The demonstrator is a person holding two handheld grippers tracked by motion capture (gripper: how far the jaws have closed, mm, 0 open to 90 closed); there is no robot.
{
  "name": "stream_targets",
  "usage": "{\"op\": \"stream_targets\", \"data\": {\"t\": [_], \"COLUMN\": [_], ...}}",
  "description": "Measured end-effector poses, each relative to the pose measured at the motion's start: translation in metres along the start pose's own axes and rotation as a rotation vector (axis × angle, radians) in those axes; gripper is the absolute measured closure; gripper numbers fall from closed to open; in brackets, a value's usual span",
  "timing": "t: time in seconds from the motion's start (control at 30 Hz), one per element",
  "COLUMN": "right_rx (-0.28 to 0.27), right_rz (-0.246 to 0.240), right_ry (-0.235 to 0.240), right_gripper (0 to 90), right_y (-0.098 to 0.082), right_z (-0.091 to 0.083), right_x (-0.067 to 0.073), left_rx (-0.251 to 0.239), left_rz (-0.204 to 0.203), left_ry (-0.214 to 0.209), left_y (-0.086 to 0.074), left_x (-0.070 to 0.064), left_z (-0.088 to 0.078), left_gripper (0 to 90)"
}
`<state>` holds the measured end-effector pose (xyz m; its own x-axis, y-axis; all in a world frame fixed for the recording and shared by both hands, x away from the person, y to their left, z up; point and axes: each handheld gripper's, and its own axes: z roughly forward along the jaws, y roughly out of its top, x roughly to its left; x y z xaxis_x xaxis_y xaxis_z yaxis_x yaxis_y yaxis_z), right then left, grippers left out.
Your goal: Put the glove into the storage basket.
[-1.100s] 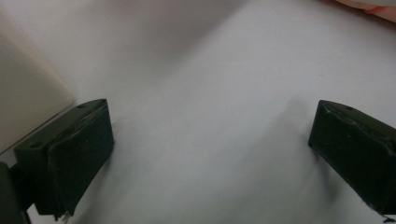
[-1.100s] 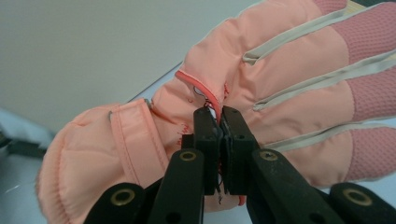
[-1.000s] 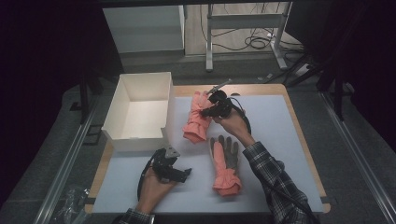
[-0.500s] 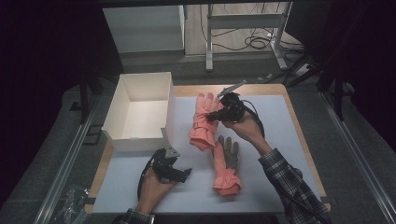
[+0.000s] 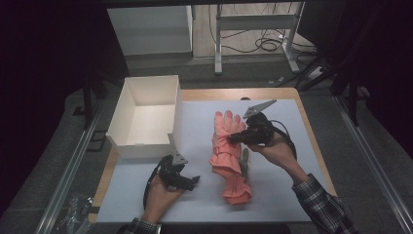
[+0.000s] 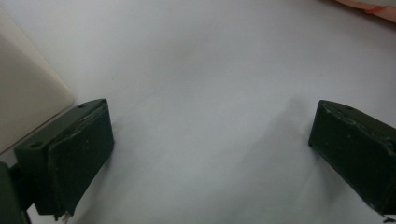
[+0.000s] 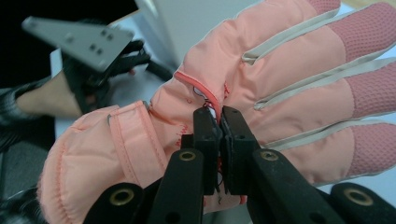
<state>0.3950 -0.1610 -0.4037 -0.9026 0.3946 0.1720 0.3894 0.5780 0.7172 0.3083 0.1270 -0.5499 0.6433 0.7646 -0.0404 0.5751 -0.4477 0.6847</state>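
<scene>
Clamped on the edge of a pink glove (image 7: pixel 261 88), the right gripper (image 7: pixel 219 122) shows its two black jaws pressed together with a fold of the fabric between them, near the centre of the right gripper view. This glove is of smooth padded cloth in a salmon colour, with pale grey piping between the fingers, darker knitted-looking fingertips at the right of that frame, and a gathered, puffy cuff at the lower left. In the high view the same glove (image 5: pixel 225 141) is held a little right of the centre, above the pale blue mat (image 5: pixel 195 131), and it partly covers a second glove (image 5: pixel 239 187), whose cuff lies lower down and whose grey palm side shows beside it. The right gripper (image 5: pixel 234 138) comes from the right side there and carries a grey three-cornered metal plate with small screws. The left gripper (image 6: pixel 210 140) rests over the bare mat with its jaws wide apart and nothing between them; its pads are dull black blocks. A white box (image 5: pixel 146 112), open at the top and with plain smooth walls, stands in the upper left part of the mat. I can read no writing or label on any thing.
</scene>
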Motion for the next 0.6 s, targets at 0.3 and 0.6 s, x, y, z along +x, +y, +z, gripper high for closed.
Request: {"op": "stream_targets", "data": {"t": [0.3,0.6], "right_rx": [0.042,0.105], "right_rz": [-0.01,-0.029], "right_ry": [0.041,0.04], "right_gripper": [85.2,84.2], "right_y": [-0.034,-0.061], "right_z": [-0.017,0.003], "right_x": [0.02,0.025], "left_rx": [0.0,-0.002], "left_rz": [0.0,-0.003], "left_ry": [-0.002,-0.001], "left_y": [0.0,0.0], "left_x": [0.0,0.0], "left_z": [0.0,0.0], "left_gripper": [0.0,0.0]}}
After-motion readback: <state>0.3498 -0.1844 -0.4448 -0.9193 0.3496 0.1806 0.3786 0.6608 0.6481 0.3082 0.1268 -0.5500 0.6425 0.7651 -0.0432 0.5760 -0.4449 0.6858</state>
